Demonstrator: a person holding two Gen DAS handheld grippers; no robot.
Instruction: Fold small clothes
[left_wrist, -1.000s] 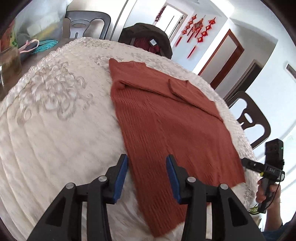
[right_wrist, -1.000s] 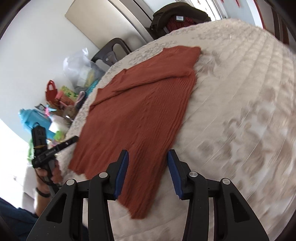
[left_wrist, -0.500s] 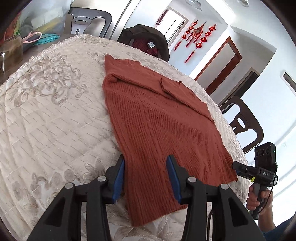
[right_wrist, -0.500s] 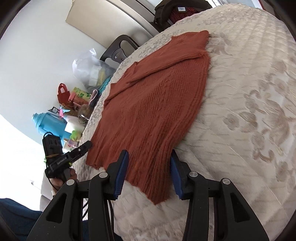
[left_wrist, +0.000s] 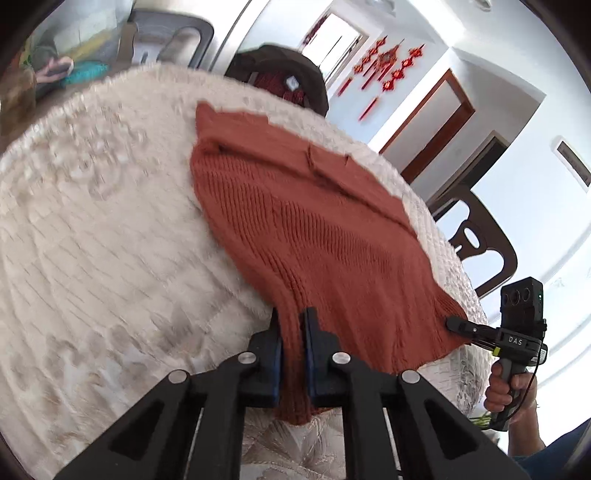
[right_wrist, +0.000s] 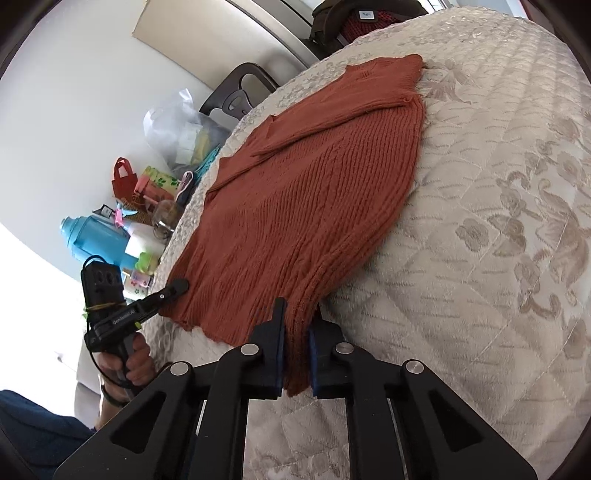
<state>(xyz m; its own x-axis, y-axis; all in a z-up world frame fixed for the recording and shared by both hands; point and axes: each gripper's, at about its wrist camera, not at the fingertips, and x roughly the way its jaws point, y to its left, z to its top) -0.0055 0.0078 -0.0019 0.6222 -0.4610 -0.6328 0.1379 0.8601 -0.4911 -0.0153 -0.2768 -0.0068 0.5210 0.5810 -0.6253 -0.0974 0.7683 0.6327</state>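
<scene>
The rust-red ribbed knit sweater (left_wrist: 306, 236) lies spread on a table under a cream quilted cloth with a floral pattern (left_wrist: 92, 229), its sleeves folded across the far end. At the near left corner of its hem, the left gripper (left_wrist: 293, 334) has just been closing and now pinches the knit between its blue pads, the fabric bunched up between them. At the near right corner, the right gripper (right_wrist: 297, 326) has just been closing too and clamps the hem (right_wrist: 295, 354) the same way. Seen from the left wrist, the right gripper's tip (left_wrist: 456, 325) bites the far hem corner.
</scene>
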